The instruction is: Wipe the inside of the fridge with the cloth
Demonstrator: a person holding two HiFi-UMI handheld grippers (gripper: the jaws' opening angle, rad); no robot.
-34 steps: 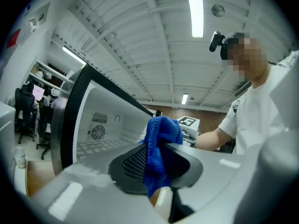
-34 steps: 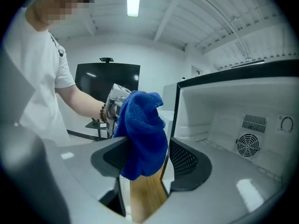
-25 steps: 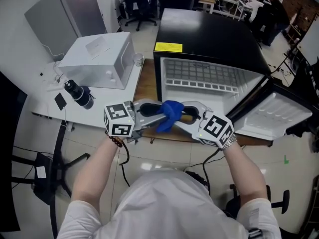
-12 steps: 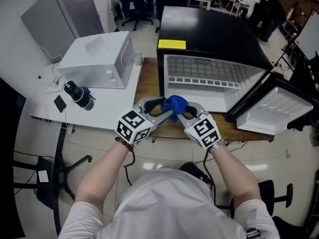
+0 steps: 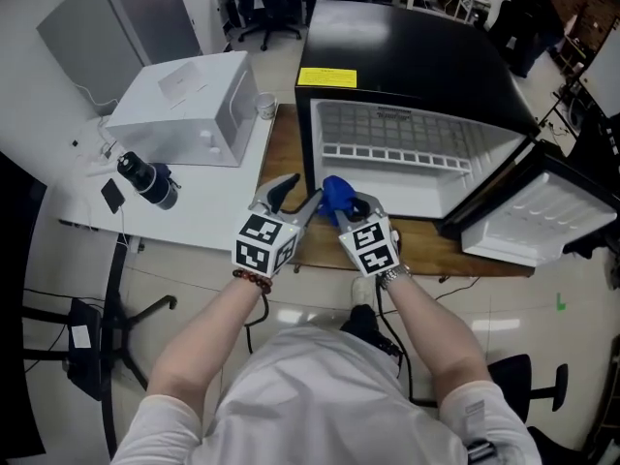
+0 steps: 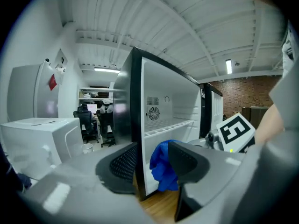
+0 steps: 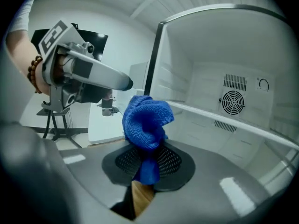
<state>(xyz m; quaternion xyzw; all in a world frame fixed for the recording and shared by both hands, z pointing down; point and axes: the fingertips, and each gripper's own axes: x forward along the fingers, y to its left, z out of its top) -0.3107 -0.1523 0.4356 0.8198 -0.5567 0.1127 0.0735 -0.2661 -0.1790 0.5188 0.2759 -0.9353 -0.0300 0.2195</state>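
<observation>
Head view: yellow label (image 5: 326, 76) on fridge (image 5: 417, 42) top, print illegible.

Cloth (image 7: 145, 120) out of left gripper (image 6: 152, 164), now in right gripper (image 7: 147, 161).

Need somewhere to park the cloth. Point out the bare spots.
Bare: the wooden tabletop strip along the fridge front, between the right tongs and the door; also the fridge shelf. Crowded: left tongs, right tongs and cloth bunched at the fridge's left corner.
</observation>
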